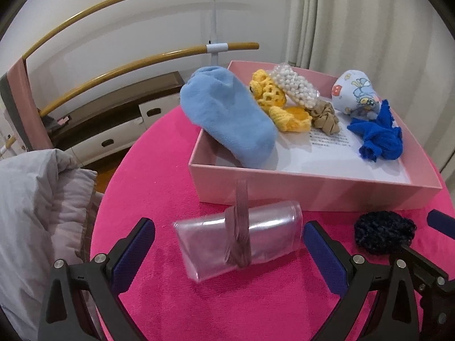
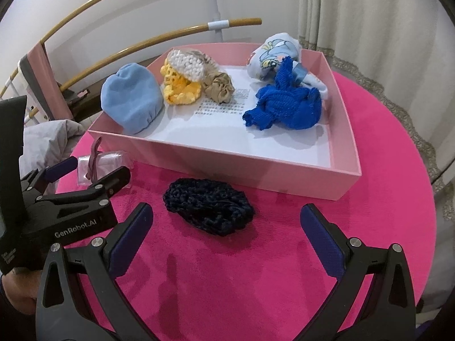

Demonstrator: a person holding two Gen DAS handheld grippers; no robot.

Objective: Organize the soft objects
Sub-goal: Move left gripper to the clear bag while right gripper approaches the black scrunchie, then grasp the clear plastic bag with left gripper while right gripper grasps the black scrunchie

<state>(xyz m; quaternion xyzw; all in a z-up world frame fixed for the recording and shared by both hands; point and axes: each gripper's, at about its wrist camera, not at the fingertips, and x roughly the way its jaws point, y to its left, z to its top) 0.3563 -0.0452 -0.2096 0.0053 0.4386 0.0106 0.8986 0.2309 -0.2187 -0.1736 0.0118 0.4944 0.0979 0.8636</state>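
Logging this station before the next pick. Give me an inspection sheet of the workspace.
Surface: round table with pink cloth.
Job's things: pink box holds light blue sock, yellow crochet piece, bag of white beads, tan scrunchie, printed cloth, royal blue knit. Outside it on the cloth: dark navy crochet piece, clear pouch with mauve band.
Clutter: printed paper lining the box.
Grippers: left claw open around the pouch, not touching; right claw open before the navy piece.
Cables: nothing seen.
Surroundings: curtain, wooden rails, grey bedding.
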